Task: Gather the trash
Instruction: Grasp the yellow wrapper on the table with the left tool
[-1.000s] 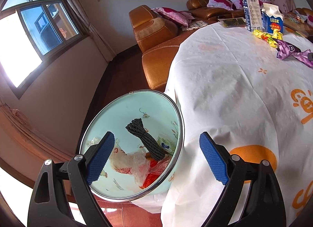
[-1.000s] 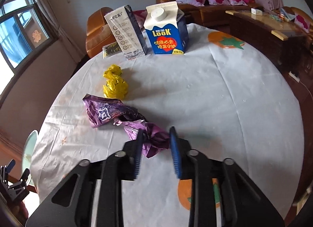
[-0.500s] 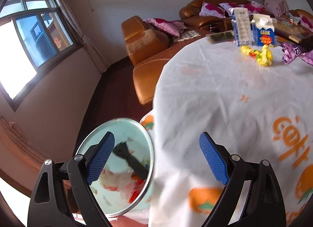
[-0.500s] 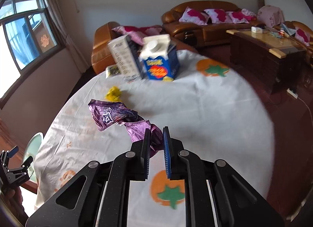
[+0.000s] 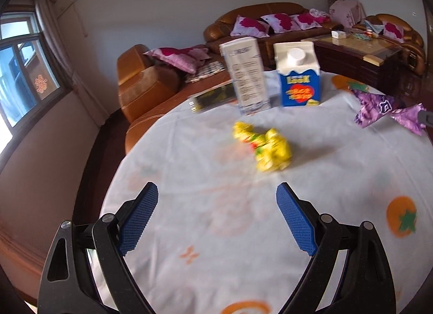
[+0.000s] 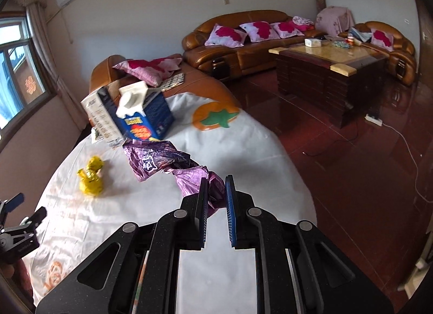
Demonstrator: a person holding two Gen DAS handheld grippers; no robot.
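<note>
A crumpled yellow wrapper (image 5: 266, 151) lies on the white tablecloth (image 5: 189, 232), ahead of my left gripper (image 5: 216, 189), which hovers open and empty over the cloth. My right gripper (image 6: 216, 181) is shut on one end of a long purple foil wrapper (image 6: 159, 159). That wrapper stretches from the pads back toward the cartons. In the left wrist view the purple wrapper (image 5: 379, 109) shows at the right edge. In the right wrist view the yellow wrapper (image 6: 92, 178) sits to the left, and the left gripper (image 6: 27, 207) is at the left edge.
A blue milk carton (image 5: 297, 81), a white carton (image 5: 246, 75) and a dark packet (image 5: 213, 97) stand at the table's far edge. Brown sofas (image 6: 243, 43) and a wooden coffee table (image 6: 324, 70) lie beyond. A white cable (image 6: 406, 151) runs across the red floor.
My left gripper swung from above the pale green bin beside the table to over the tabletop, so the bin is out of view. My right gripper shut on the purple wrapper and drew it back.
</note>
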